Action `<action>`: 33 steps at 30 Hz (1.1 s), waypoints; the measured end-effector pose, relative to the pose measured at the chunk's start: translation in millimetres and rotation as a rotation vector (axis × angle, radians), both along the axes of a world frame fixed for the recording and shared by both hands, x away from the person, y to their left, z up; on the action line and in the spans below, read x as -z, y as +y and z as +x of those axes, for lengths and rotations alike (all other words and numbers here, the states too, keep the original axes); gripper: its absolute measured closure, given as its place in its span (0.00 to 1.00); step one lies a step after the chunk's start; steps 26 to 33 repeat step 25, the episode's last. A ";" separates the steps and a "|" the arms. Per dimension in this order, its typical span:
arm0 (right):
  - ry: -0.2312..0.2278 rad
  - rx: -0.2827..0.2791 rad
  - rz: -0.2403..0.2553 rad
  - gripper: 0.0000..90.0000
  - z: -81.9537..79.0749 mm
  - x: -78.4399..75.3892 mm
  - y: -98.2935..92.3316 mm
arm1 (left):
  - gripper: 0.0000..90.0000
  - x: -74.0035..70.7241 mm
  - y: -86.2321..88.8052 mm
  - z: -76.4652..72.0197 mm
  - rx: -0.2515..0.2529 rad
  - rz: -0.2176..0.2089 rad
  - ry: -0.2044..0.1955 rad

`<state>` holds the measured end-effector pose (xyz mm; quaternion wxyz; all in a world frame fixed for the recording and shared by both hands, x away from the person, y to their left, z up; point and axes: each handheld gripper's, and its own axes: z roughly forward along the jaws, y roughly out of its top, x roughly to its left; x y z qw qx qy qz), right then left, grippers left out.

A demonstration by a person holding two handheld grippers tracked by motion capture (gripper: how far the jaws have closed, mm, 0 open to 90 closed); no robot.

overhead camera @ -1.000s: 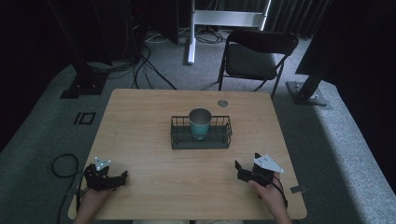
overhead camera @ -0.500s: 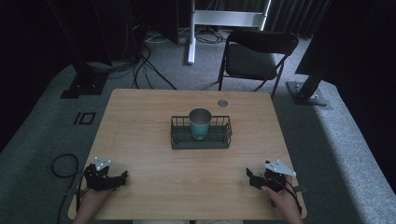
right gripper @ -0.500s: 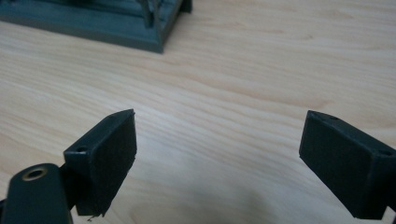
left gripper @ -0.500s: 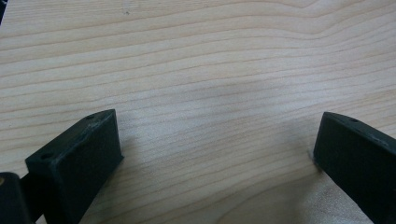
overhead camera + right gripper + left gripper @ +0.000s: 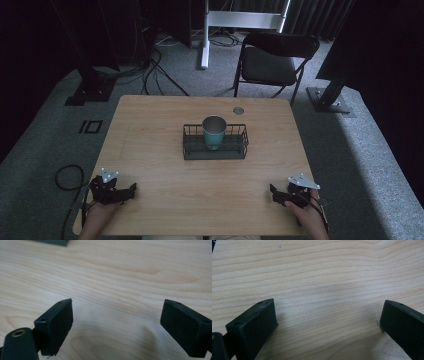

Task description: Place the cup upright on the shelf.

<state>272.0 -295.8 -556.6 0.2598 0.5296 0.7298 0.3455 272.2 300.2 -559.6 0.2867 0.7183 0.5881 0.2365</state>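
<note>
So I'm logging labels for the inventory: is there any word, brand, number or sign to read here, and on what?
None can be read.
Cup: plain teal, no print that shows.
Wire basket: no tag.
Table: bare wood grain.
Left gripper and right gripper: black jaws, open, with no marking.
Chair: too dark to tell.

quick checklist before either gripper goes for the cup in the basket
1. Left gripper open, nothing between its jaws: ok.
2. Right gripper open, nothing between its jaws: ok.
3. Cup upright inside the wire basket: ok.
4. Bare table between both grippers and the basket: ok.
5. Cup contents: cannot tell.
</note>
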 end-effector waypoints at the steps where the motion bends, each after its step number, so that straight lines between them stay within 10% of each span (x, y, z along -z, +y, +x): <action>1: 0.016 0.006 -0.005 0.12 0.4 1.2 -0.4 | 0.02 0.0 0.0 0.0 0.000 0.000 0.000; 7: 0.087 0.030 -0.007 0.12 2.1 3.5 -5.2 | 0.02 0.0 0.0 0.0 0.000 0.000 0.000; 33: 0.088 0.041 -0.007 0.12 2.7 3.6 -4.8 | 0.02 0.0 -0.1 0.0 0.000 0.000 0.000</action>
